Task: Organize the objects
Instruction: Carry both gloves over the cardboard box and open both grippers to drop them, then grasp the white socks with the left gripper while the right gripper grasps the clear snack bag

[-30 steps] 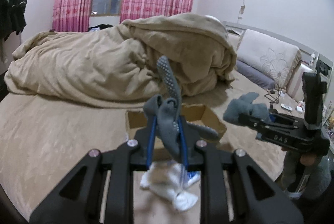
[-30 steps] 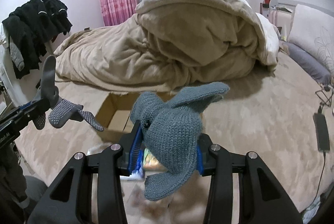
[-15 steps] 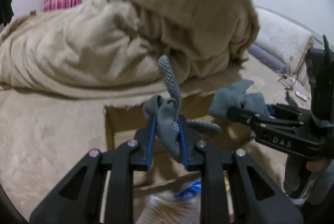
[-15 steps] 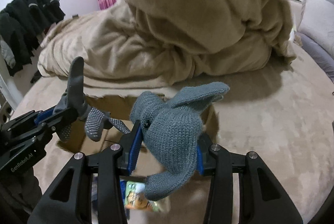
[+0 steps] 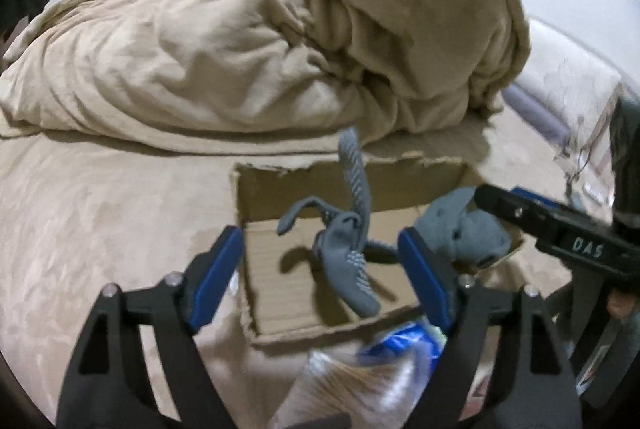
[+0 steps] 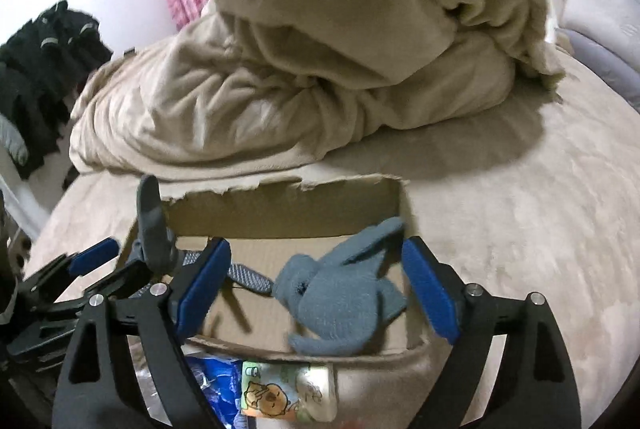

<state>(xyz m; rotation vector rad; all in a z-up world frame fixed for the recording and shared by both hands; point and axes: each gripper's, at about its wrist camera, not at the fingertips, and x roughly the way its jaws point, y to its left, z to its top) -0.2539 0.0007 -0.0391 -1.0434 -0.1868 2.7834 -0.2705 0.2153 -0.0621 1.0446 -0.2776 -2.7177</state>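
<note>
Gloves: both jaws open, 2 grey gloves [image 5: 348,253] [image 6: 340,299] sit loose in the cardboard box [image 5: 256,289] on the bed. I read the drop step as done. Next: back left gripper [image 5: 320,277] and right gripper [image 6: 316,289] out, go for snack packet [image 6: 288,395].

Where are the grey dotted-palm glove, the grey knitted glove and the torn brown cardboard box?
grey dotted-palm glove [image 5: 349,261]: left wrist view, on its palm.
grey knitted glove [image 6: 340,303]: right wrist view, on its knitted body.
torn brown cardboard box [image 6: 280,215]: right wrist view, on its far inner wall.
</note>
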